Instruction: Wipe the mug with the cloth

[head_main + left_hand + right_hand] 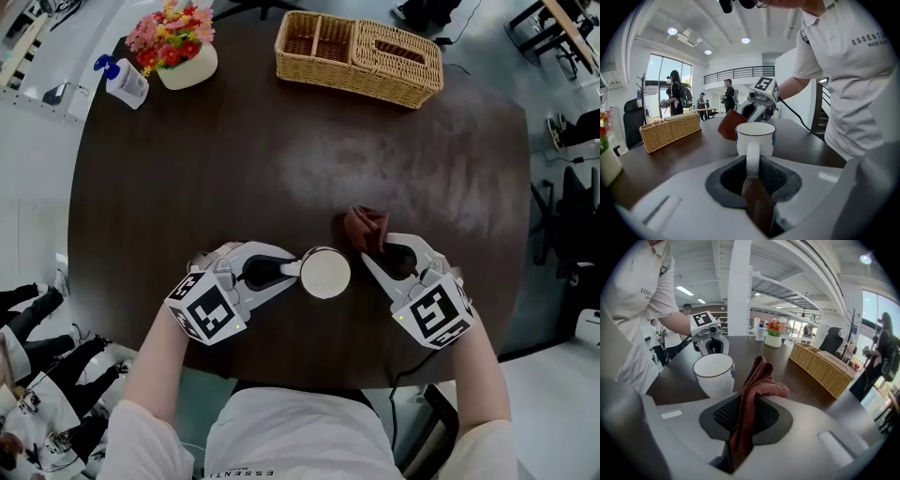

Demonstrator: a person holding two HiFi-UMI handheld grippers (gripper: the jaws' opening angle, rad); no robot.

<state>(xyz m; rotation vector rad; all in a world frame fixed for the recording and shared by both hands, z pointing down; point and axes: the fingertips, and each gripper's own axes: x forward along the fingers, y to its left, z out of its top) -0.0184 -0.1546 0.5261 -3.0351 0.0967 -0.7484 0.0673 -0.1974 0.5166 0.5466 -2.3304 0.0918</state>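
So, the mug (325,273) is near the front edge of the table (281,159), upright with its mouth up, right between the two grippers. I can't tell if its base is on the table or lifted a touch.

The left gripper (291,269) has its jaws closed narrow on the handle (752,159). Makes sense to me: gripping there steadies the mug and leaves the whole wall bare for wiping.

The right gripper (372,258) is pinched tight on the cloth (752,394), a rust-red rag with a bunched wad poking out past the tips. That loose wad is the bit that does the wiping. It's just beside the mug's right side, but I don't see it clearly touching.

My guess is the wipe is only about to start. Next up is pressing the wad onto the wall and sweeping round.

One worry: that handle is thin, so a hard sideways push could twist the mug in the jaws.

The basket (356,56) and flowers (173,37) are well away at the back.
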